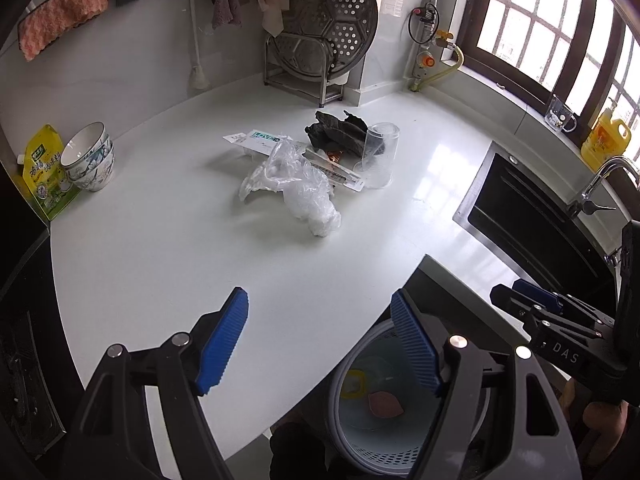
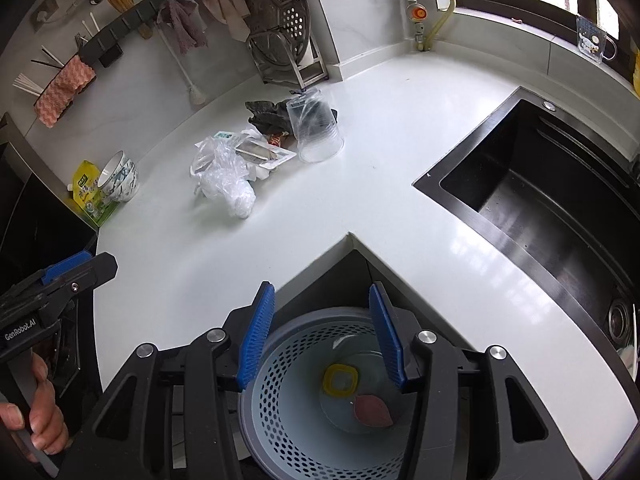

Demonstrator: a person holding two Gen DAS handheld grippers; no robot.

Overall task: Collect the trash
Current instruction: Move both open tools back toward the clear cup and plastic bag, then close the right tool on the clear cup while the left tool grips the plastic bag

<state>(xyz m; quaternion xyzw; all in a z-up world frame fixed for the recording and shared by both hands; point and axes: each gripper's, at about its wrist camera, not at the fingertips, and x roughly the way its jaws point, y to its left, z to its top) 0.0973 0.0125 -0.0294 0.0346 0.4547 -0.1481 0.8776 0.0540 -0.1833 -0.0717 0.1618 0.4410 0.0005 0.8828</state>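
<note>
Perforated round bin [image 2: 280, 432] below both spread, empty grippers [image 1: 320, 344] [image 2: 322, 332] | crinkled plastic bag [image 1: 296, 188], clear cup [image 1: 378, 154] on glossy tabletop [image 1: 160, 248]

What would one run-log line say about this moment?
left tongs: open, empty | right tongs: open, empty, over bin | crumpled bag, clear cup, dark scrap: on counter
</note>
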